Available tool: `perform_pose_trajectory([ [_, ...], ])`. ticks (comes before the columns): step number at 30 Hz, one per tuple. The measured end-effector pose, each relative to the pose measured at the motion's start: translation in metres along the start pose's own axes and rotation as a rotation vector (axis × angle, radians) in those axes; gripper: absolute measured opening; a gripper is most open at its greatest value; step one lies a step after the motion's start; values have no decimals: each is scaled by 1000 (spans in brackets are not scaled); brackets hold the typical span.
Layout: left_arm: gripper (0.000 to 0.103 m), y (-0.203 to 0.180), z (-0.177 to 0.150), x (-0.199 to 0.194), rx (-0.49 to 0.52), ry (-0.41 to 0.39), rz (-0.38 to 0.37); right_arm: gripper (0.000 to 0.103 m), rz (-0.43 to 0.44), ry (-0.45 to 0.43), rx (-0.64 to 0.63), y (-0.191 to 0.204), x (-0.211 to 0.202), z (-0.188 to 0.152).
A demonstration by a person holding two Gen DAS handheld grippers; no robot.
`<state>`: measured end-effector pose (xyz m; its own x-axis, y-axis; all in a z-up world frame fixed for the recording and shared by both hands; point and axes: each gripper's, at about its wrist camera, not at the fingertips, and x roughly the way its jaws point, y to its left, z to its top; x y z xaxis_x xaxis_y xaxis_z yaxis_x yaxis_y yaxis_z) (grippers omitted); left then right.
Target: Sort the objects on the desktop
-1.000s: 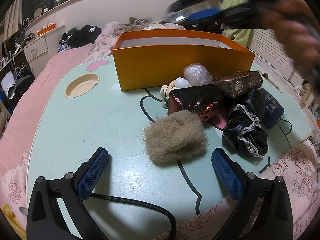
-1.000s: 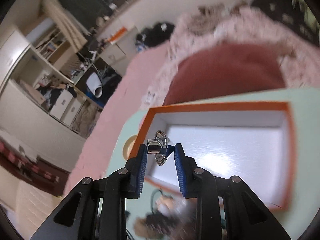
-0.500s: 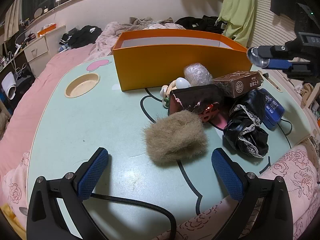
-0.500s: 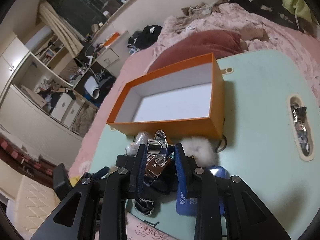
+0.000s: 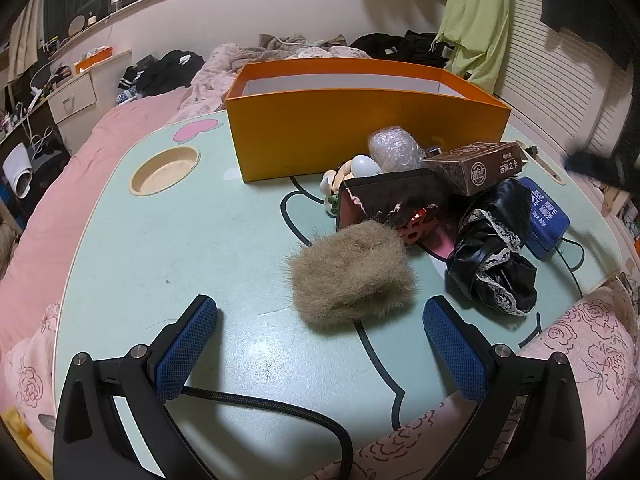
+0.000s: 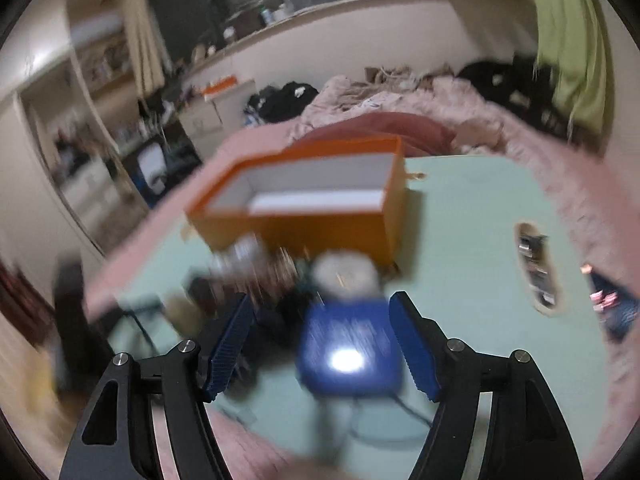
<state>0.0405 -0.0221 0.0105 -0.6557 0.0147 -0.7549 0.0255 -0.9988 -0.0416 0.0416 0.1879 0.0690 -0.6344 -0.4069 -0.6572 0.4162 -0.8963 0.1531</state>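
1. On the pale green table [image 5: 192, 240], far left: a round recessed cup holder [image 5: 165, 169], shallow and tan inside
2. Near edge, left wrist view: left gripper [image 5: 320, 342], jaws spread wide with nothing between them; a black braided cable [image 5: 280, 404] runs under it, its far end cut off by the frame
3. Centre back: orange box [image 5: 360, 136], open-topped with a white lining; its floor is hidden behind the near wall in this view
4. Centre: tan fur tuft [image 5: 350, 274], lying just ahead of the left gripper, not touched
5. Behind the tuft: dark red torn box [image 5: 390, 200], a bubble-wrapped lump [image 5: 394, 148], a small white figure [image 5: 362, 166] partly hidden
6. Right of centre: brown card box [image 5: 476, 168], leaning on the pile; black lace-trimmed cloth [image 5: 494, 248], crumpled
7. Right: blue tin [image 5: 544, 216], partly covered by the cloth
8. Right wrist view, heavily blurred: right gripper [image 6: 320, 344], jaws opening, the blue tin below the gap but no pad on it; smaller items unreadable
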Motion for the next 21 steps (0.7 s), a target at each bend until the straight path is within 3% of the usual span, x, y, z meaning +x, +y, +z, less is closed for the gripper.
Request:
perform_pose_trajectory([
  [6,103,1,0,0,2,1,-1,80,-188,75,-104,1,14,-49],
  [7,103,1,0,0,3,1,-2,84,-172,58,-104,0,15,-52],
  [9,103,1,0,0,3,1,-1,102,-169,58,-101,-4,19,-54],
  [21,103,-1,0,-2,5,2,-1,103,-148,53,-109,-3,22,-46],
])
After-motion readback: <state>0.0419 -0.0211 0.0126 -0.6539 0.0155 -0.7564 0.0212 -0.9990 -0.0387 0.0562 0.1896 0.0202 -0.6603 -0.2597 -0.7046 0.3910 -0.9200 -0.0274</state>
